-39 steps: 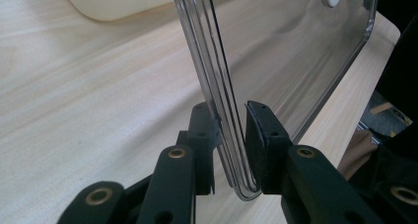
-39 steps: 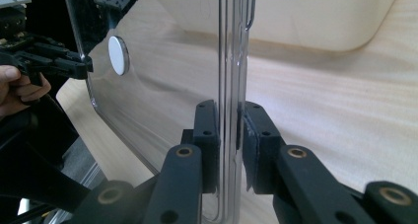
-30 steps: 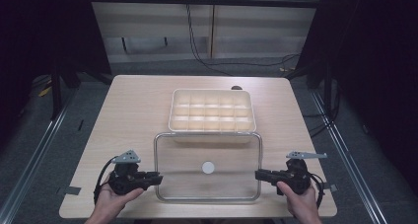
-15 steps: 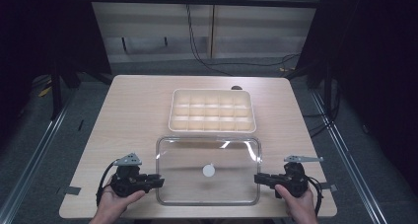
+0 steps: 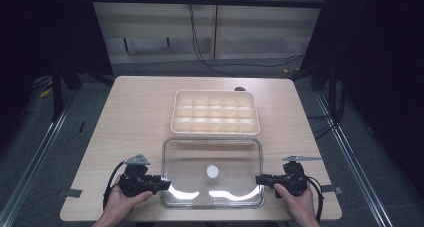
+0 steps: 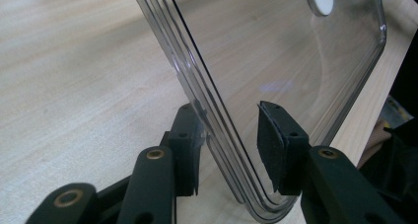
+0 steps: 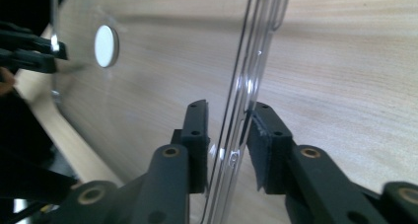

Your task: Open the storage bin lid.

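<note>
A clear plastic lid (image 5: 235, 157) with a white round disc (image 5: 212, 171) at its centre lies flat on the wooden table near the front edge. My left gripper (image 5: 165, 183) sits at the lid's left rim and my right gripper (image 5: 260, 179) at its right rim. In the left gripper view the rim (image 6: 276, 46) runs between my jaws (image 6: 229, 110), and the right pad stands clear of it. In the right gripper view the rim (image 7: 162, 61) passes between my jaws (image 7: 229, 108) with a gap at the left pad. Both pairs of jaws have just been opening.
A cream box (image 5: 215, 112) with several compartments stands open just behind the lid, at the middle of the table (image 5: 135, 117). Bare wood lies left and right of it. A hand holds each gripper at the table's front edge.
The lid has sunk from a raised hold, overlapping the box's front edge, down onto the table. Both grippers have loosened from its rims and stayed nearly in place.
</note>
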### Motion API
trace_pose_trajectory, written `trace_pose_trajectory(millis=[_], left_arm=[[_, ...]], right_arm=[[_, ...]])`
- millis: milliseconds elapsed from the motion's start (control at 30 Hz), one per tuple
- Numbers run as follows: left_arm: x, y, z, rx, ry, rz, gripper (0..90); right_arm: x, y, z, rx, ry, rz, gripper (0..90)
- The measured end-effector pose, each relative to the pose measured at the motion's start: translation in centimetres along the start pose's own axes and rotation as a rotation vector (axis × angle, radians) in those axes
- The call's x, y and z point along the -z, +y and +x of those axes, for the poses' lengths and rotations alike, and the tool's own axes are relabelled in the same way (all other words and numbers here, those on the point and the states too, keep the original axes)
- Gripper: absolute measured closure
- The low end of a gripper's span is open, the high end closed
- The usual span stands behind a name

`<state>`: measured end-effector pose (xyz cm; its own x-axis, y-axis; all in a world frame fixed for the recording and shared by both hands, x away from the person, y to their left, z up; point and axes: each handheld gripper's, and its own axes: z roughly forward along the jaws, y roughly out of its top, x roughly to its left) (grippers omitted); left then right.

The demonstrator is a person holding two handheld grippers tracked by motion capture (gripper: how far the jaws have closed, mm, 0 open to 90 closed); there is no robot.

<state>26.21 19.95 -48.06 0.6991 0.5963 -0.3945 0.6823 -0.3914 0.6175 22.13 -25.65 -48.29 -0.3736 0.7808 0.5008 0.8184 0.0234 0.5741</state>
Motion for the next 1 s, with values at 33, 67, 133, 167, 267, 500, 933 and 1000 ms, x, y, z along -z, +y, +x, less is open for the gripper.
trace_pose_trajectory(millis=[33, 67, 133, 167, 267, 500, 933, 1000], left_arm=[[-0.1, -0.1, 0.2, 0.001, 0.008, 0.009, 61.1], [0.0, -0.1, 0.2, 0.003, 0.007, 0.015, 59.6], [0.0, -0.1, 0.3, -0.003, 0.003, 0.021, 59.4], [0.0, -0.1, 0.4, -0.004, -0.001, 0.022, 59.5], [-0.3, 0.1, 0.5, 0.001, -0.022, 0.020, 59.7], [-0.8, 0.2, 0.9, 0.014, -0.013, 0.030, 59.0], [-1.4, 0.4, 1.3, 0.034, -0.012, 0.038, 58.9], [-1.4, 0.4, 1.3, 0.038, -0.005, 0.036, 59.3]], right_arm=[[-0.1, 0.1, 0.1, -0.004, -0.010, 0.005, 68.9], [-0.4, 0.1, 0.2, -0.006, -0.012, 0.014, 68.4], [-0.6, 0.1, 0.3, 0.001, -0.017, 0.022, 67.4], [-0.6, 0.0, 0.4, 0.001, -0.017, 0.023, 67.4], [-0.5, 0.0, 0.2, 0.002, -0.020, 0.015, 67.1], [-0.9, -0.2, 0.1, 0.014, -0.045, 0.030, 62.6], [-1.2, -0.3, -0.5, 0.000, -0.055, 0.040, 59.0], [-1.3, -0.3, -0.6, 0.002, -0.057, 0.041, 58.7]])
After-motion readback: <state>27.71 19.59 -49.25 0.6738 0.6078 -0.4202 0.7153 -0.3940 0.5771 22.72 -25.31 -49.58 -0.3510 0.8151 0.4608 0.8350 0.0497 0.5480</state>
